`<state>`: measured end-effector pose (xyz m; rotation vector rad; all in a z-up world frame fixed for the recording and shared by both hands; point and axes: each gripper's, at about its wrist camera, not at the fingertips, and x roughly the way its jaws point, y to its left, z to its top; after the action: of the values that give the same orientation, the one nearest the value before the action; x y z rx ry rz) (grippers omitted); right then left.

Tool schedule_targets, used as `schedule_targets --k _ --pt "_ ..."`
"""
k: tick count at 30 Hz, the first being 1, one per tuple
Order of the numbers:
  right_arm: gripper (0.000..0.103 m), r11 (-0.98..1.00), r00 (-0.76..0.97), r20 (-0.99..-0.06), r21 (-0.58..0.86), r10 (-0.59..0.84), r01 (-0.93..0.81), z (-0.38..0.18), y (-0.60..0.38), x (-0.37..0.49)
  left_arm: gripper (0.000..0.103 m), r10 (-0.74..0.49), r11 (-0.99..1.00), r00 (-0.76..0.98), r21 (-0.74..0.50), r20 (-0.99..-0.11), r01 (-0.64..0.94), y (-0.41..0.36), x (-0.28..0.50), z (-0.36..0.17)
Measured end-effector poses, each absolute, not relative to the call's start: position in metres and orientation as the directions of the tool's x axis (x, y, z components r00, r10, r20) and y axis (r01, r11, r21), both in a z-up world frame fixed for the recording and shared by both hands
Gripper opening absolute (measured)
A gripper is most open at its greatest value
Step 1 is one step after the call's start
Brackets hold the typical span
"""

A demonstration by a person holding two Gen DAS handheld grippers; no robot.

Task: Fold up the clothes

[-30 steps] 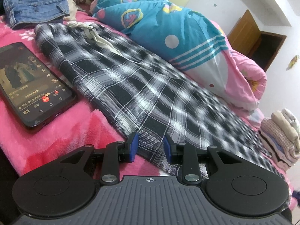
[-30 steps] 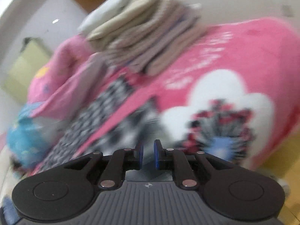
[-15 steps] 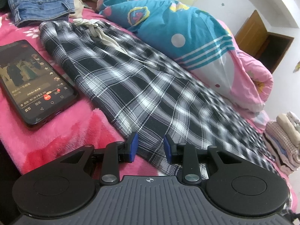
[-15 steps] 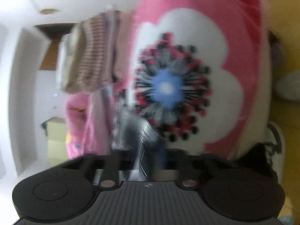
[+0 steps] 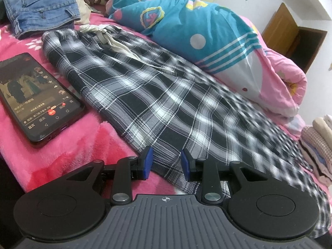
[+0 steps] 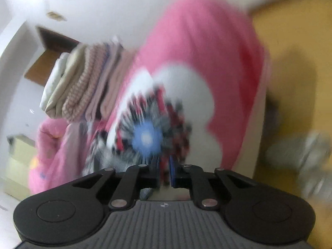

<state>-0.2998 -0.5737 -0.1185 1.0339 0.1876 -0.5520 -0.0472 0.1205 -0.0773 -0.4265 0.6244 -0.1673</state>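
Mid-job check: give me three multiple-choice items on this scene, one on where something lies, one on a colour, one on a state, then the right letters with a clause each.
1. Where does the phone lie relative to the plaid trousers?
A. on top of them
B. beside them on the pink blanket
C. under the quilt

2. What colour are the jeans at the head of the bed?
A. blue
B. black
C. green

3. How does the left tool stand?
A. shut on the phone
B. open, with the trousers' edge between its fingers
C. shut on the jeans

Answers:
1 B: the phone rests on bare blanket, apart from the plaid cloth.
2 A: faded blue denim shows.
3 B: the blue pads stand apart, not pressing the cloth.
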Motion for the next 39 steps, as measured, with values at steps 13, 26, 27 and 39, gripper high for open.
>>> schedule_targets --k 13,26,27,39 --pt "0.000 0.815 0.879 -0.356 0.373 -0.316 0.444 -0.086 -0.575 -0.192 0.030 -0.253 0.917 0.807 -0.398 -0.534 0.024 0.115 -0.049 -0.077" --pt "0.000 0.817 0.837 -0.468 0.339 -0.284 0.467 -0.077 -0.611 -0.120 0.031 -0.255 0.912 0.813 -0.409 -0.524 0.023 0.116 -0.049 -0.078" --pt "0.000 0.796 0.836 -0.458 0.362 -0.302 0.486 -0.072 -0.619 -0.124 0.031 -0.258 0.910 0.813 -0.414 -0.521 0.024 0.117 -0.050 -0.078" --pt "0.000 0.724 0.838 -0.514 0.506 -0.183 0.469 -0.079 -0.604 -0.126 0.033 -0.279 0.875 0.829 -0.483 -0.485 0.012 0.123 -0.054 -0.083"
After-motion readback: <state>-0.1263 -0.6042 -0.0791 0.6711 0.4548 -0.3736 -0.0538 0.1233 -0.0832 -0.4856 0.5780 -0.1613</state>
